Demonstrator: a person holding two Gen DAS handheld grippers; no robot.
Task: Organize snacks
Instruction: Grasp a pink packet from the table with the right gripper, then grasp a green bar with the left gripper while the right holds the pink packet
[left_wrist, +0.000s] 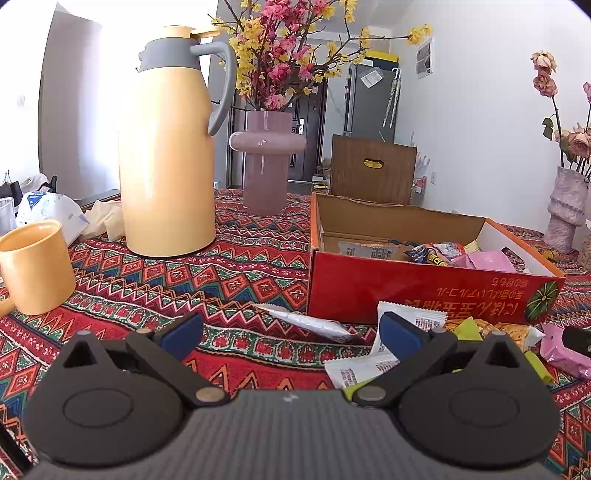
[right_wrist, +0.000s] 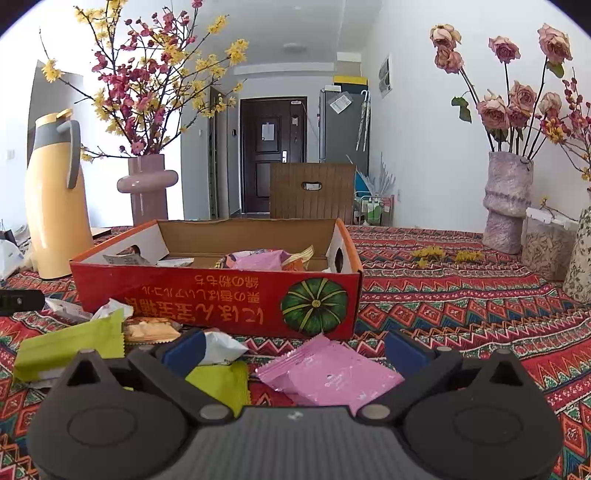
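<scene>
I have both tongs low over the table, which wears a red patterned cloth. My left tongs are released, blue pads spread wide with only cloth between them; a white packet lies just ahead of them, and more white wrappers sit by the right pad. My right tongs are released too, and a pink packet lies flat on the cloth between their pads, though I cannot tell whether either pad touches it. Beside it I see a green packet, a second green one near the left pad, and a biscuit pack close to the box. The red cardboard box stands open just beyond the loose snacks and already holds several packets, a pink one among them. On the left stand a yellow thermos jug and a yellow mug, with a pink vase of blossom behind.
</scene>
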